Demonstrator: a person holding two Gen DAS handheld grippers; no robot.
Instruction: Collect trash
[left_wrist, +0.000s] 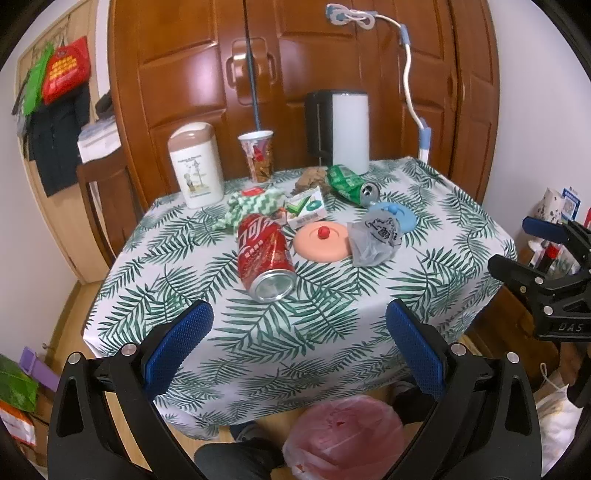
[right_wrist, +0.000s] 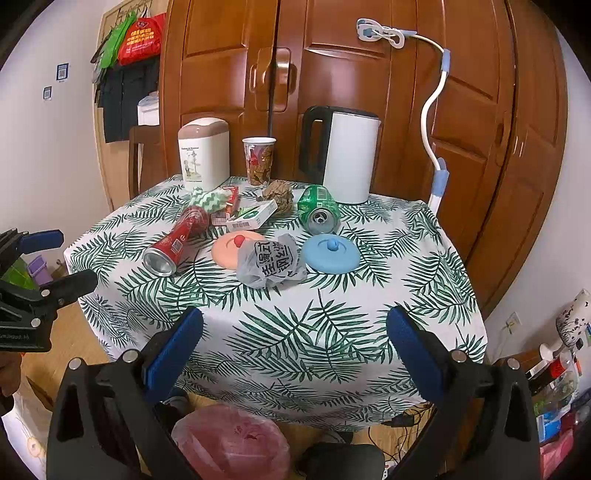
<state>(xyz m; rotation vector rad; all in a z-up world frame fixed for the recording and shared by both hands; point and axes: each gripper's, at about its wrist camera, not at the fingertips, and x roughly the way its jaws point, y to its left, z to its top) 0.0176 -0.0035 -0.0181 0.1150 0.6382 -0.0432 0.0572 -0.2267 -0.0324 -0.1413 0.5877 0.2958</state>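
Note:
A red soda can (left_wrist: 265, 258) (right_wrist: 177, 240) lies on its side on the leaf-print table (left_wrist: 332, 317) (right_wrist: 314, 332). A green can (left_wrist: 352, 184) (right_wrist: 318, 208) lies further back. A crumpled grey plastic bag (left_wrist: 375, 240) (right_wrist: 271, 264), a crumpled brown paper ball (left_wrist: 308, 179) (right_wrist: 277, 194) and a small green-and-white carton (left_wrist: 306, 210) (right_wrist: 253, 216) lie between them. My left gripper (left_wrist: 299, 350) is open and empty, in front of the red can. My right gripper (right_wrist: 295, 354) is open and empty, in front of the grey bag. A bin with a pink bag (left_wrist: 343, 439) (right_wrist: 232, 443) stands on the floor below the table.
At the back stand a white kettle (right_wrist: 347, 155), a paper cup (right_wrist: 258, 160) and a small lidded tabletop bin (right_wrist: 203, 153). A pink silicone lid (left_wrist: 319, 242), a blue lid (right_wrist: 330, 253) and a green zigzag cloth (left_wrist: 251, 210) lie on the table. Wooden wardrobe doors stand behind.

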